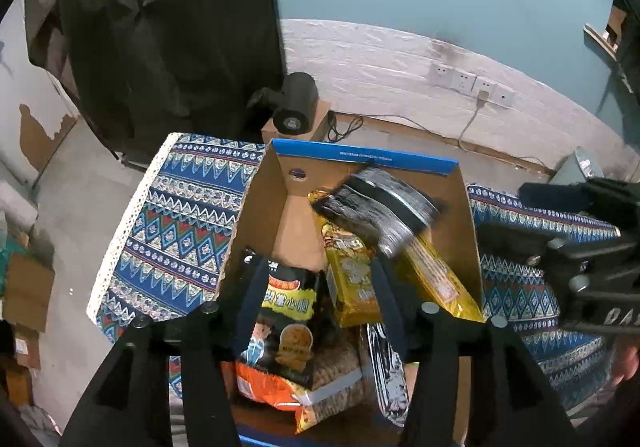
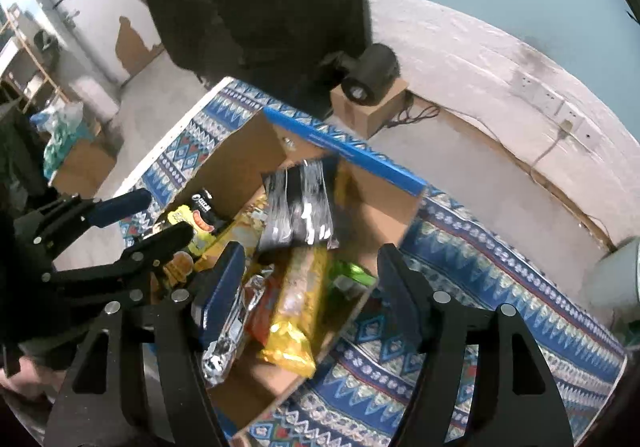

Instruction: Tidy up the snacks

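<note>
A cardboard box (image 1: 260, 203) with a blue rim stands on a patterned cloth and holds several snack packs. My left gripper (image 1: 316, 287) is open over the box, its fingers on either side of a black and orange snack bag (image 1: 280, 331). Yellow packs (image 1: 352, 279) lie beside it. A black and silver pack (image 1: 384, 203), blurred, is above the box's far end. My right gripper (image 2: 310, 271) is open and empty above the box (image 2: 224, 167), over a yellow pack (image 2: 296, 311). The black and silver pack (image 2: 300, 203) shows there too.
The blue patterned cloth (image 1: 176, 215) covers the table, with a white edge at left. A black cylinder device (image 1: 294, 103) sits on a small carton on the floor behind. A white bucket (image 2: 616, 275) stands at right. Cartons (image 1: 24, 287) sit on the floor at left.
</note>
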Demonstrator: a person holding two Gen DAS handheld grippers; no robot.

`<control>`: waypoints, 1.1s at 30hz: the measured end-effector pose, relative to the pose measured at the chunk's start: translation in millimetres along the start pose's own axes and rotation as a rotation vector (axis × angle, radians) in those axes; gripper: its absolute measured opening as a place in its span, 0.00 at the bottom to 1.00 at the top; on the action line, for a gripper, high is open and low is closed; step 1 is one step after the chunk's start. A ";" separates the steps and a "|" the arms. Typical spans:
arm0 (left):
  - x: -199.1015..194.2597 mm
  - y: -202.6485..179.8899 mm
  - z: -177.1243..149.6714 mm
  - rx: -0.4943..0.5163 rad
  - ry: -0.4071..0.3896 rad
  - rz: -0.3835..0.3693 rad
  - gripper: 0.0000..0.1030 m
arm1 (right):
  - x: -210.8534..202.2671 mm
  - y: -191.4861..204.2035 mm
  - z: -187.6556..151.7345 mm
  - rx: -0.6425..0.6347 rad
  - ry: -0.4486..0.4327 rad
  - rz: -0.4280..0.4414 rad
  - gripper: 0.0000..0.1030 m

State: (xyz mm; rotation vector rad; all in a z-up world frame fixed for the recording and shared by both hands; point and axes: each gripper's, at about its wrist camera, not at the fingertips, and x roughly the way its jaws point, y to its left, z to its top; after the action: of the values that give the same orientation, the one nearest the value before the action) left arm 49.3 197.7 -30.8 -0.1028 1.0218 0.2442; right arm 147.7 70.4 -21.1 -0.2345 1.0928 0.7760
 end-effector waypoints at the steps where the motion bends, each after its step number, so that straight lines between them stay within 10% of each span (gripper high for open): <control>1: -3.4 -1.0 -1.4 0.005 -0.003 -0.002 0.54 | -6.8 -2.3 -4.4 -0.004 -0.007 -0.008 0.70; 9: -44.6 -19.8 -14.3 0.075 -0.082 -0.011 0.80 | -49.7 -13.1 -35.0 -0.025 -0.056 -0.064 0.75; 33: -85.7 -63.9 -54.0 0.155 -0.167 -0.084 0.94 | -115.0 -44.0 -109.6 0.008 -0.189 -0.134 0.77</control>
State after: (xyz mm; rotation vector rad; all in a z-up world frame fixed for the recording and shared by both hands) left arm -22.3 112.0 12.5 0.0153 0.8652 0.0950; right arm 72.9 -70.9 18.5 -0.2212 0.8922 0.6597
